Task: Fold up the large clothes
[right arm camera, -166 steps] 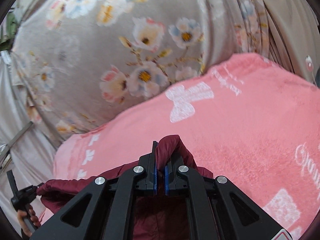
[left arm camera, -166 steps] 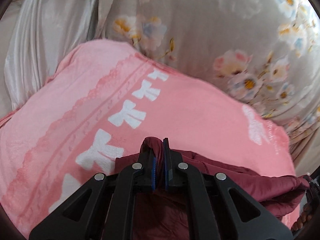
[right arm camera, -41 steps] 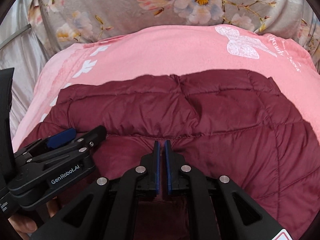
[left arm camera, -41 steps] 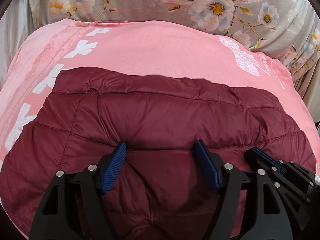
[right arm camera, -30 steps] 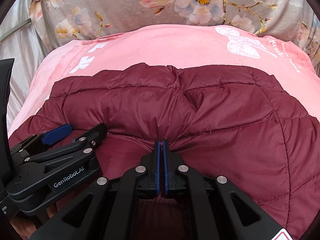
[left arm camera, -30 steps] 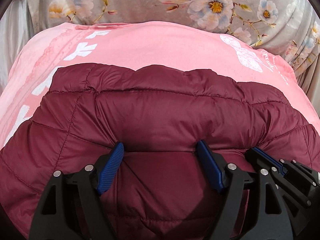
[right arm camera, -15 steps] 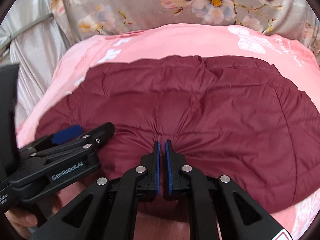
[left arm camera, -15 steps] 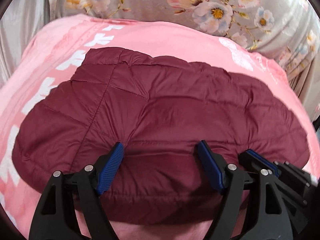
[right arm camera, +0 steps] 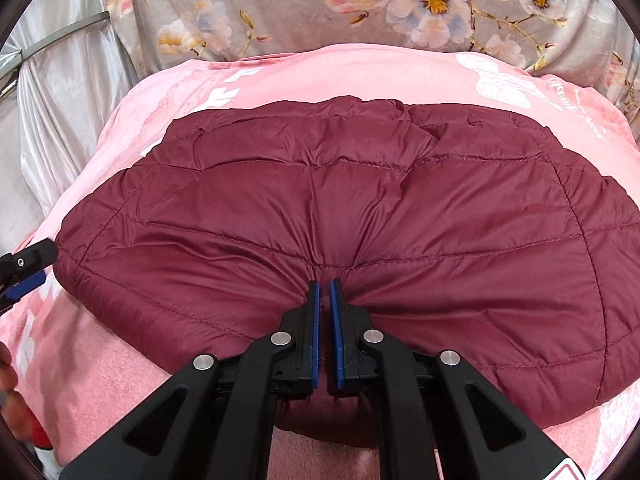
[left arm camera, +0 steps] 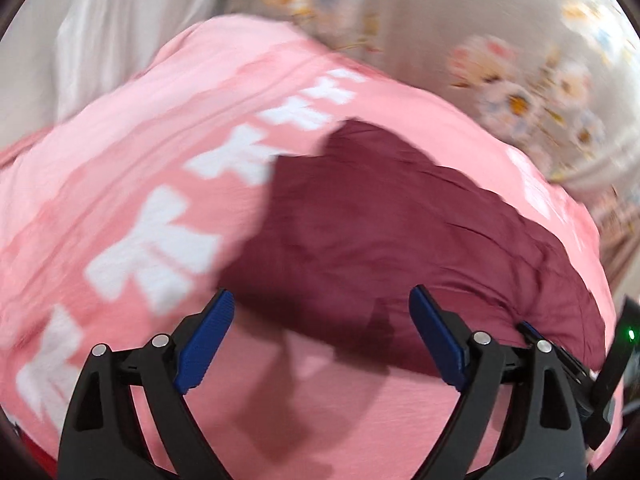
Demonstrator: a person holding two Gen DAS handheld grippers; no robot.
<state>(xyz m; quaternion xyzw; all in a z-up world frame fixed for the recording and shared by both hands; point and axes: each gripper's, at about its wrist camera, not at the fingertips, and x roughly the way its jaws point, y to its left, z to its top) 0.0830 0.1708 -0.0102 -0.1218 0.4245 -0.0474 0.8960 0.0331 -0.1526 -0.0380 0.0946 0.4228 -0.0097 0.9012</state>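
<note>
On the pink blanket point(right arm camera: 132, 364), beneath floral fabric point(right arm camera: 280, 4), lies a maroon jacket point(right arm camera: 400, 208).

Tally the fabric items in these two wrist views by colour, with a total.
Maroon: 1, the quilted jacket
Pink: 1, the blanket with white bows under it
Grey floral: 1, the sheet behind
Silvery white: 1, the satin cloth at the left
Total: 4
</note>
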